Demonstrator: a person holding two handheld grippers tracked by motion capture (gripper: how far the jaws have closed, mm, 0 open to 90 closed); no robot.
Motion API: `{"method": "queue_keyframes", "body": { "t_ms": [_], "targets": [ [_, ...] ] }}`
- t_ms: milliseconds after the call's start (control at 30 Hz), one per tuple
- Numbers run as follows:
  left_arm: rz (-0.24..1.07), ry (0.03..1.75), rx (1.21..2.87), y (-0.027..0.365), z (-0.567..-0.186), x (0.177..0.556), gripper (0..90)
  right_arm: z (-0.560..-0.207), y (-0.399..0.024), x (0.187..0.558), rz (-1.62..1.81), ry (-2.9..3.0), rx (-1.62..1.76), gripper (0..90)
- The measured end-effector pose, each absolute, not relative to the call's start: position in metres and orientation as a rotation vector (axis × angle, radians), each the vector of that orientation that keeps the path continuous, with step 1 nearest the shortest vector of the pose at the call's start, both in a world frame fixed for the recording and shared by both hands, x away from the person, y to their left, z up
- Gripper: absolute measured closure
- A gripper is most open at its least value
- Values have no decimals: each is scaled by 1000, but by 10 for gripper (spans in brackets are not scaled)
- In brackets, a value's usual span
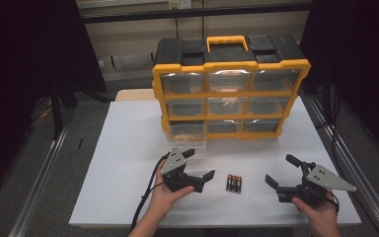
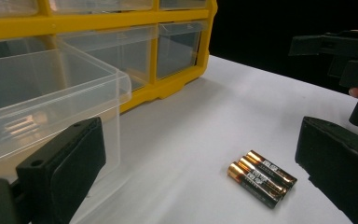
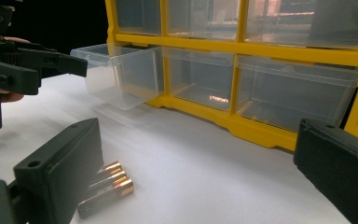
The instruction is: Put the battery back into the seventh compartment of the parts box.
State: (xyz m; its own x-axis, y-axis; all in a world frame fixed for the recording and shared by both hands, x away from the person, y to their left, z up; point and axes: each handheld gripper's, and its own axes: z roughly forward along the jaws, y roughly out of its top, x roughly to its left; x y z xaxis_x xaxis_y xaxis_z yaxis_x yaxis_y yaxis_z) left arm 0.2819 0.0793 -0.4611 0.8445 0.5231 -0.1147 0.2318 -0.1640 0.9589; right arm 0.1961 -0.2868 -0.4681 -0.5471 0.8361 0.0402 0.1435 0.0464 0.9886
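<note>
The batteries (image 1: 234, 183), 3 of them, lie side by side and touching on the white table (image 1: 128, 148), between the two grippers and near the front edge. They sit a bit closer to the left gripper (image 1: 198, 168) than to the right gripper (image 1: 280, 171). Both grippers hover just off the table w/ jaws spread wide, holding nothing.

Handling, as a judgement: the batteries look small, light, rigid and smooth. Being round metal cylinders they'll prob. roll or squirt out if pinched off-centre, and the glossy wrap gives little friction. They're not fragile, so a firm squeeze is OK. Best hold is likely across the middle of one cell, jaws square to its long axis. Since the 3 lie packed tight, the inner one has no gap for a jaw, so an outer cell is the easier start. Or clamp all 3 as a bundle across their width, though the middle one could slip.

Looks: black bodies w/ copper-gold ends, in the left gripper view (image 2: 261, 178) small print on the wrap is too fine to read. In the right gripper view (image 3: 106, 185) the copper ends point toward the organiser (image 1: 231, 94).

That organiser, yellow frame w/ clear drawers, stands at the back of the table. Its lower-left drawer (image 1: 187, 134) is pulled out, looks empty, and sits near the left gripper.
</note>
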Motion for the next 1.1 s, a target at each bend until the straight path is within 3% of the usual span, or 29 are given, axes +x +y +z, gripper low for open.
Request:
{"method": "queue_keyframes", "body": {
  "t_ms": [433,1100],
  "targets": [
    [259,563,1763,64,-465,284,20,-468,-287,196,1548,1747,998,10],
    [175,584,1946,37,-465,288,22,-467,-288,197,1544,1750,982,11]
  ]
}}
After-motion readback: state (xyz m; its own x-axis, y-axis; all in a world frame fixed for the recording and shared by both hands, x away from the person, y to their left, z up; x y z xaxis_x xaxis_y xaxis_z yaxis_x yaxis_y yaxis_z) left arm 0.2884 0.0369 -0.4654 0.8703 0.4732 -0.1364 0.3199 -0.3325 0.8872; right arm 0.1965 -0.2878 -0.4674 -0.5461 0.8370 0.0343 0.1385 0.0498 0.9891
